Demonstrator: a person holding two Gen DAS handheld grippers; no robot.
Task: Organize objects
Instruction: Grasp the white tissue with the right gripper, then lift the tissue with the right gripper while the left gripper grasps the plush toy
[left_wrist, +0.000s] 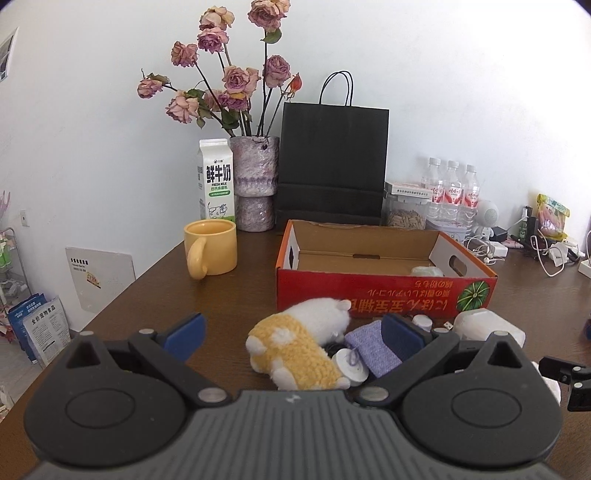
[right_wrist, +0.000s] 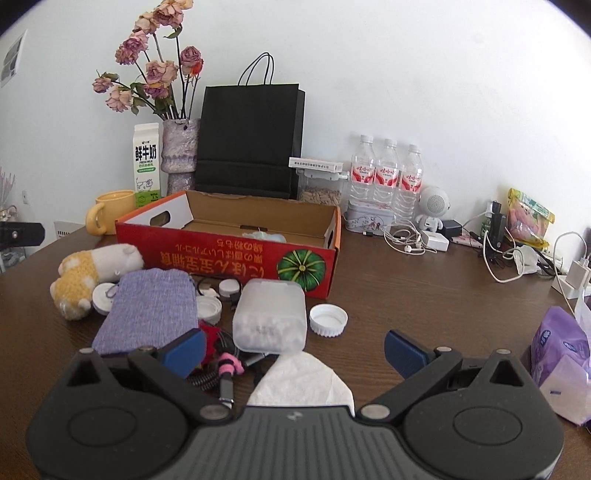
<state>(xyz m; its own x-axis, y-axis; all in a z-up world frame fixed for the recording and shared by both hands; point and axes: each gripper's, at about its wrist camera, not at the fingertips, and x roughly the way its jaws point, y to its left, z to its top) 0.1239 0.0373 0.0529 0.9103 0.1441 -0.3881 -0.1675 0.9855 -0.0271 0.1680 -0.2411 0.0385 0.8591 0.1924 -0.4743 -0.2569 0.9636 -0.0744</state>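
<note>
Lying just in front of the red box (left_wrist: 369, 295), the plush toy (left_wrist: 299, 347) sits between the wide-spread fingers of the left hand-held gripper (left_wrist: 291, 332); the right hand-held gripper (right_wrist: 295, 350) is likewise spread, empty. Closing could snag the purple pouch (left_wrist: 373, 347) touching it. The milk carton (left_wrist: 217, 181) reads "FRESH MILK".

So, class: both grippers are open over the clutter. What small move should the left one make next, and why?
Probably ease the left gripper forward and close on the plush toy: it lies between the open fingers, and the red box just behind it is nearly empty.
</note>
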